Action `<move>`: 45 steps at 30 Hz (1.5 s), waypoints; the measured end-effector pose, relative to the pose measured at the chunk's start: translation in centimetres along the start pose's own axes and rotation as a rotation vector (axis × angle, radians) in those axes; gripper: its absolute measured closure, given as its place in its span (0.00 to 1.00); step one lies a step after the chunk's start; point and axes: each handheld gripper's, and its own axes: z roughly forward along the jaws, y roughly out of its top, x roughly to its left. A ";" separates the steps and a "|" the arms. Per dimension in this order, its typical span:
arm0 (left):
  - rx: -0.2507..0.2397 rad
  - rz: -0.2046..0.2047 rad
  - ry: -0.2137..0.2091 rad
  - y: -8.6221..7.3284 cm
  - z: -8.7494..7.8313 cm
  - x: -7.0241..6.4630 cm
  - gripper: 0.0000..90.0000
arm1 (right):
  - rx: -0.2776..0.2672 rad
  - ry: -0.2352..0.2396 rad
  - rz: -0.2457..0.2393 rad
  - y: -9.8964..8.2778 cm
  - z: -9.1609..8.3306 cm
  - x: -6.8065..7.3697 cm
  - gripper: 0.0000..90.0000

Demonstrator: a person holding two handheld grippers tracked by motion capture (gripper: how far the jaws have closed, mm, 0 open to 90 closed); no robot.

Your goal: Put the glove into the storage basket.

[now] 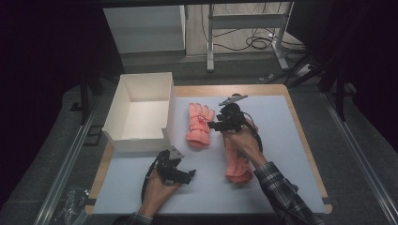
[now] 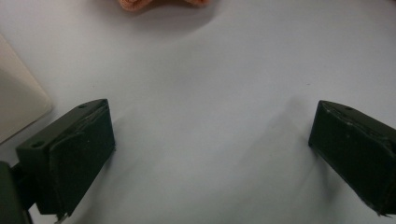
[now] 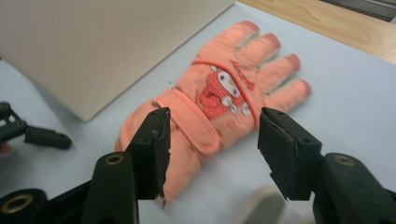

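High view: two orange gloves on the table (image 1: pixel 281 154). One glove (image 1: pixel 199 126) lies flat just beside the white box (image 1: pixel 141 112). The second glove (image 1: pixel 237 166) sits nearer the person, partly under the right forearm. The right claw (image 1: pixel 213 125) hovers at the first glove's edge. The left claw (image 1: pixel 187 177) rests low on the table, apart from both gloves.

Left gripper view: its jaws stand wide open with bare table between them. There's just a sliver of orange glove (image 2: pixel 159 3) at the top edge and a corner of the box (image 2: pixel 18 107) at the left.

Right gripper view: the right claw (image 3: pixel 212 156) is open, nothing pinched. The glove (image 3: pixel 219 102) with the cartoon patch lies between and beyond the jaws, cuff end nearest, fingers pointing away.

My take on doing this well: drop straight down so both pads straddle the cuff strap, the thick part, then close firmly. Grabbing the fingers would probably let it flop and drag on the way to the box.
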 end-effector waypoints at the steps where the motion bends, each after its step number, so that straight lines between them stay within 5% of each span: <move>1: 0.000 0.000 0.000 0.0 0.0 0.0 0.00 | 0.000 0.000 0.000 0.0 0.0 0.0 0.50; 12: 0.002 -0.001 0.000 0.0 0.0 0.0 0.00 | 0.034 -0.041 0.024 1.7 4.5 0.5 0.63; 18: 0.002 -0.001 0.000 0.0 0.0 0.0 0.00 | 0.052 -0.064 0.054 2.2 6.5 0.1 0.54; 23: 0.000 -0.002 -0.001 0.0 0.0 0.0 0.00 | 0.114 -0.106 0.050 2.1 8.9 0.3 0.47; 27: 0.000 -0.003 0.000 0.0 0.0 0.0 0.00 | 0.174 -0.136 0.042 2.1 9.9 0.4 0.55; 35: 0.000 -0.003 0.000 0.0 0.0 0.0 0.00 | 0.168 -0.135 0.055 1.7 10.1 0.5 0.87; 45: 0.000 -0.002 0.000 0.0 0.0 0.0 0.00 | 0.164 -0.098 0.076 2.4 8.6 0.3 0.95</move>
